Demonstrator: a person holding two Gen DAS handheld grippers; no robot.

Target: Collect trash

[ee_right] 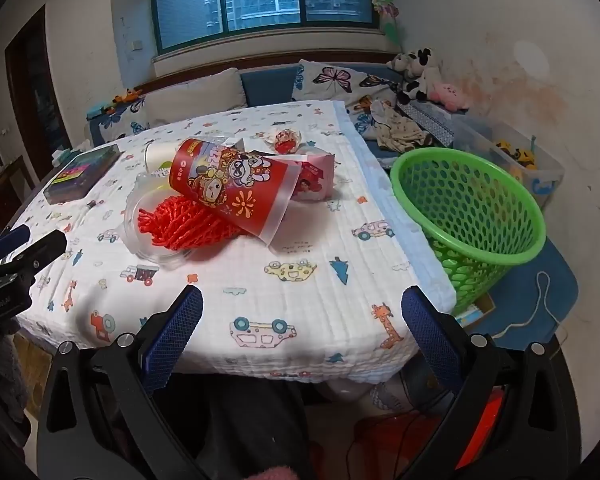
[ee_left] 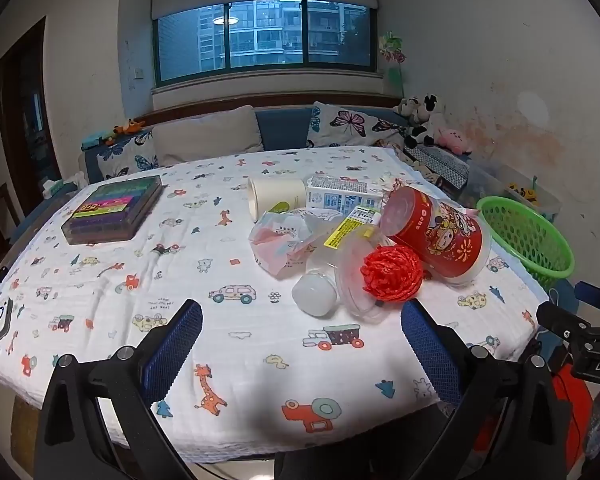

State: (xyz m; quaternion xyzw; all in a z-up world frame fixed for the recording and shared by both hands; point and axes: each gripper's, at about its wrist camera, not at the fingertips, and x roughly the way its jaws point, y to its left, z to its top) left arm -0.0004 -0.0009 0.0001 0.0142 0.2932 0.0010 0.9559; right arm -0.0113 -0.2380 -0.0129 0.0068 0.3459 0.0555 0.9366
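Red netting [ee_right: 180, 226] is lying crumpled against a clear plastic lid [ee_right: 140, 220], ahead of the right gripper [ee_right: 302, 308] and left of its jaw line; the red printed cup [ee_right: 236, 190] is resting on its side on top of that netting, farther ahead still. The green basket [ee_right: 468, 216] is standing off the table edge, to the right of the right jaws and near them. Both grippers are hovering with jaws spread fully wide and are holding nothing; the left gripper [ee_left: 302, 322] is facing the same heap, with the white-capped clear bottle [ee_left: 314, 292] just ahead between its jaw lines.

Hazards, as judgement:
- The heap is interlocked; pulling the netting is likely to be dragging the lid along and rolling the cup; the cup could be leaving the tablecloth [ee_right: 300, 288].
- The clear lid and bottle are smooth and thin; closing off-centre may be squeezing them out of the pads.
- The basket is light and open-meshed; a drop against its rim may be tipping it.
- Both grippers are converging on one pile; collision between them is possible.
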